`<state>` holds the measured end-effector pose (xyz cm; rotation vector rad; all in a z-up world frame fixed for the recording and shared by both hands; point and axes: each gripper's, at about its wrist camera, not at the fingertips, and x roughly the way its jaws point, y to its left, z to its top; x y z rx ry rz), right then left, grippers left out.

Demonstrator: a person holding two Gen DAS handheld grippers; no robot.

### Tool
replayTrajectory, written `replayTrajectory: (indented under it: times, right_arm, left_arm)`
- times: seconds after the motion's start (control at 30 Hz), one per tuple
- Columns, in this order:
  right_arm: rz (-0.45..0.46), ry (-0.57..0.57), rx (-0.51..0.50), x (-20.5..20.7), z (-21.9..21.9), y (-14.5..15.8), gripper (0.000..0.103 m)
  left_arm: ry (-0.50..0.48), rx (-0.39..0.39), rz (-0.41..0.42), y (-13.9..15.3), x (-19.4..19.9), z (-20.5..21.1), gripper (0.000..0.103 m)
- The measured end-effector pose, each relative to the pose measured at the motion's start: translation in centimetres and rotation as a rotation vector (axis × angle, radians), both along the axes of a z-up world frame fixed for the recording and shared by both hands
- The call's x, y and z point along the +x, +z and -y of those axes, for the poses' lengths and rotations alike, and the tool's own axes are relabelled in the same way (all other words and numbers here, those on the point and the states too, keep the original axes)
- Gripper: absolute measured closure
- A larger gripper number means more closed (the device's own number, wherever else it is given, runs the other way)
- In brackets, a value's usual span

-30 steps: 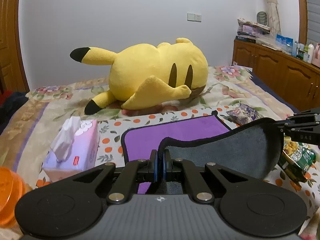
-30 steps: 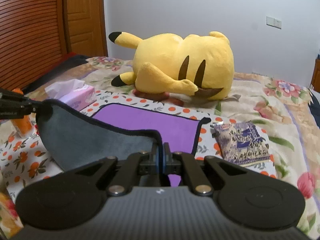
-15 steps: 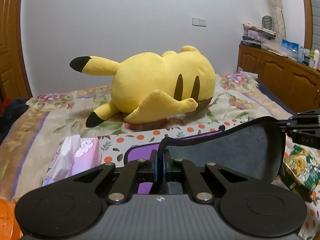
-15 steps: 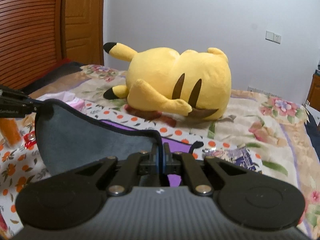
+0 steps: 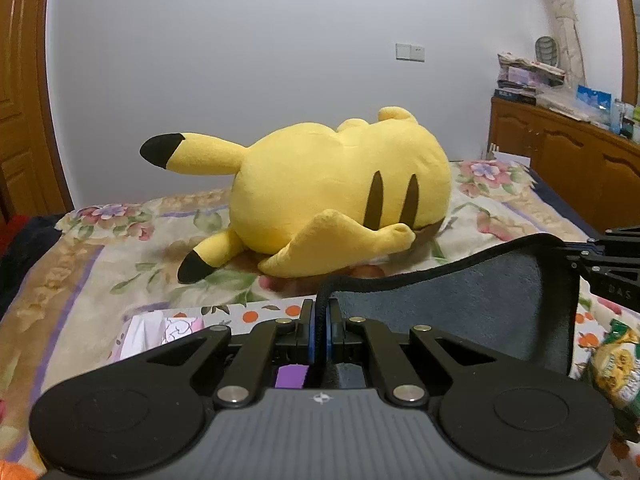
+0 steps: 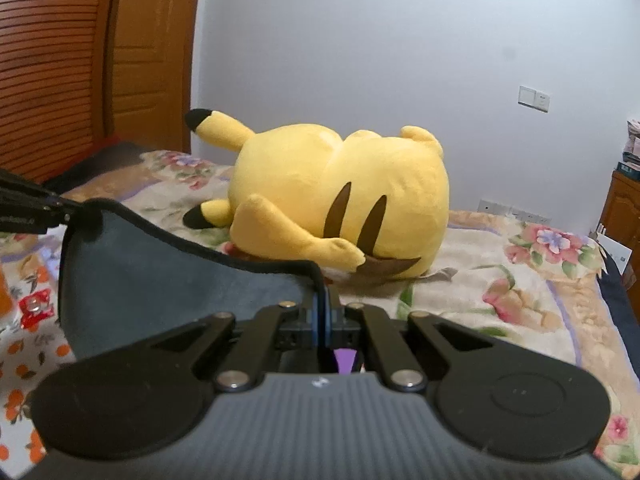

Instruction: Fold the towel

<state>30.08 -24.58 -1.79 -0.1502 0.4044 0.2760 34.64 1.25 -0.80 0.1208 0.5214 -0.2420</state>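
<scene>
Left hand-held gripper point(image 5: 319, 322): jaws clenched on the black-piped hem of the towel point(image 5: 460, 312), at one corner. Right hand-held gripper point(image 6: 322, 312): likewise clamped on the hem at the other near corner.

Towel: held off the bed point(image 5: 100, 256) between the two tools, grey face toward both cameras, top hem sagging in a shallow curve from one clamp to the other. In the left view the cloth runs off toward 3 o'clock, where the other tool grips it; in the right view it runs toward 9 o'clock. A sliver of purple shows low behind each clamp, probably the towel's other face lying or hanging beneath. Lower part of the cloth hidden by the gripper bodies.

Surroundings: yellow plush toy point(image 5: 340, 196) at 12 o'clock on the bed, well beyond the towel. Tissue box point(image 5: 160, 334) at 9 o'clock in the left view; snack packet point(image 5: 616, 364) at 3 o'clock.

Progress, as judged: both corners secured and lifted, so the grasp and raise are done. No finished fold visible. Left to do: carry the held edge across to the far edge, lay it down with edges matched, let go, and perhaps fold again.
</scene>
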Motion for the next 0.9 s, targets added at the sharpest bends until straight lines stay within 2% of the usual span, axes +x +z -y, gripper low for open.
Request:
replayTrajectory:
  times: [0.27,0.43,0.73,0.9]
  right_arm:
    - [0.002,-0.022,-0.002,2.3,-0.8,-1.5,0.099]
    - [-0.017,-0.046,0.033,3.6,-0.3,-2.4,0.099]
    - [-0.044,-0.058,-0.018,5.2,-0.9,-4.1,0.099]
    - [-0.094,-0.08,-0.035,6.5,-1.3,-5.5,0.099]
  left_arm:
    - [0.034,0.016,-0.026,-2.0,2.8,0.2,0.097]
    - [0.068,0.039,-0.027,-3.3,4.3,0.0,0.097]
    - [0.076,0.064,-0.046,-5.2,6.4,0.2,0.097]
    - [0.083,0.065,-0.075,-6.9,7.7,0.1,0.097]
